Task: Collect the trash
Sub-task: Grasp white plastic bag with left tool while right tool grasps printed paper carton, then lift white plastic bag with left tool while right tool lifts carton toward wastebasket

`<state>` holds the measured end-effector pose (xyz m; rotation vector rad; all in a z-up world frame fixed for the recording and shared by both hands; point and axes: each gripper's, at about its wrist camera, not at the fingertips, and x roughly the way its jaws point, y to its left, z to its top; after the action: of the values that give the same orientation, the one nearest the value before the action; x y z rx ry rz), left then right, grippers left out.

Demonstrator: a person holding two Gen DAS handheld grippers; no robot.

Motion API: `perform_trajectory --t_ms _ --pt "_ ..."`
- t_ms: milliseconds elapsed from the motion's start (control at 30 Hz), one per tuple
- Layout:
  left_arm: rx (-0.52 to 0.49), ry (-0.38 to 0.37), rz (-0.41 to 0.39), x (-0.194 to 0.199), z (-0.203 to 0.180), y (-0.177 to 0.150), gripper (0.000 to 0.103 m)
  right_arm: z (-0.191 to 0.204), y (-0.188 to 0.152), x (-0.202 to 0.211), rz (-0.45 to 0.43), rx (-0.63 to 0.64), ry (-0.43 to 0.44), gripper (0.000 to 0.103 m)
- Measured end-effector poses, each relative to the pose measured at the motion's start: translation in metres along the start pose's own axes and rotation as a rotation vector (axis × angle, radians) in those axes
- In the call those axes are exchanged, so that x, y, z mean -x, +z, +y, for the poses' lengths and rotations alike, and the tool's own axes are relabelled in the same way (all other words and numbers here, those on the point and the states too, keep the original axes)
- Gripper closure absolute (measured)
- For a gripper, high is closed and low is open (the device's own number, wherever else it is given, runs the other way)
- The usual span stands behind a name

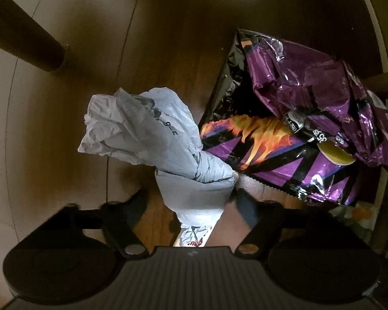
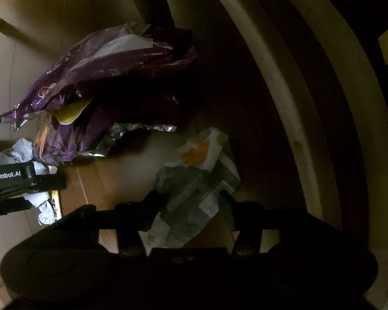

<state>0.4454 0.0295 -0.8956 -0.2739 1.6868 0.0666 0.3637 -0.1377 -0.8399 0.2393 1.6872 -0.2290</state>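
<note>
Both views are dim and warm-toned, with fisheye bending at the edges and black vignetted corners. In the left wrist view the crumpled white paper (image 1: 152, 131) is the brightest patch, and glare streaks the purple foil chip bag (image 1: 292, 118). The right wrist view is much darker and softly blurred; the wrapper (image 2: 196, 180) near the camera is smeared, the right side almost black.

On the floor (image 1: 168, 25), take the chip bag (image 1: 284, 134) as landmark. The crumpled paper (image 1: 147, 139) lies just left of it in the left wrist view, touching its lower left corner, between the left gripper's (image 1: 191, 199) fingers. A furniture leg (image 1: 25, 33) stands well apart, up and left. A wrapper (image 2: 194, 180) lies near the chip bag's lower right, between the right gripper's (image 2: 191, 201) fingers.
</note>
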Motion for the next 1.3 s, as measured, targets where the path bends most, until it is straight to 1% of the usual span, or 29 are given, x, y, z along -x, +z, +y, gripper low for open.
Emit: perform_trajectory --t_ms 33,67,100,133,167,200,400,533,633,667,733,833,933,1033,1133,1167,1300 --pt "-0.005 0.010 0.000 0.001 0.000 -0.001 0.051 0.000 0.000 0.001 -0.001 -0.003 0.002 0.065" --pt "-0.008 0.019 -0.002 0.003 0.000 -0.001 0.055 0.000 0.000 0.001 0.001 -0.003 0.004 0.074" --pt "-0.006 0.016 0.000 0.005 -0.002 0.003 0.055 0.000 0.000 0.002 -0.001 0.001 0.005 0.085" --pt "0.000 0.009 -0.002 0.007 -0.001 0.002 0.055 0.001 0.001 0.001 -0.005 0.006 0.005 0.087" --pt "0.001 0.004 -0.004 0.011 -0.001 0.002 0.055 -0.001 0.001 0.005 -0.008 0.008 0.005 0.094" --pt "0.000 0.002 -0.006 0.015 -0.002 0.001 0.055 -0.003 0.000 0.008 -0.007 0.009 0.011 0.097" --pt "-0.035 0.012 -0.013 0.051 -0.005 -0.010 0.056 -0.005 -0.015 0.050 -0.037 0.032 0.009 0.100" --pt "-0.067 0.013 -0.014 0.097 -0.007 -0.029 0.056 0.002 -0.030 0.090 -0.047 0.063 0.030 0.100" --pt "-0.104 0.037 -0.021 0.145 -0.007 -0.044 0.056 0.011 -0.040 0.134 -0.071 0.122 0.055 0.100" --pt "-0.117 0.040 -0.028 0.166 -0.007 -0.050 0.056 0.017 -0.044 0.153 -0.083 0.158 0.064 0.100" --pt "-0.129 0.031 -0.041 0.201 -0.008 -0.059 0.056 0.030 -0.049 0.187 -0.107 0.226 0.073 0.100" --pt "-0.165 0.014 -0.064 0.265 -0.012 -0.075 0.056 0.045 -0.059 0.249 -0.141 0.304 0.095 0.100" --pt "-0.183 -0.011 -0.091 0.327 -0.012 -0.089 0.056 0.055 -0.063 0.317 -0.175 0.331 0.130 0.100" --pt "-0.210 -0.038 -0.134 0.398 -0.017 -0.101 0.056 0.059 -0.064 0.382 -0.206 0.333 0.173 0.100" --pt "-0.250 -0.044 -0.178 0.458 -0.026 -0.111 0.056 0.059 -0.062 0.447 -0.229 0.339 0.207 0.100" --pt "-0.263 -0.043 -0.201 0.482 -0.029 -0.114 0.056 0.064 -0.059 0.464 -0.235 0.347 0.217 0.100" --pt "-0.288 -0.049 -0.273 0.558 -0.041 -0.124 0.056 0.070 -0.050 0.541 -0.275 0.410 0.250 0.100"
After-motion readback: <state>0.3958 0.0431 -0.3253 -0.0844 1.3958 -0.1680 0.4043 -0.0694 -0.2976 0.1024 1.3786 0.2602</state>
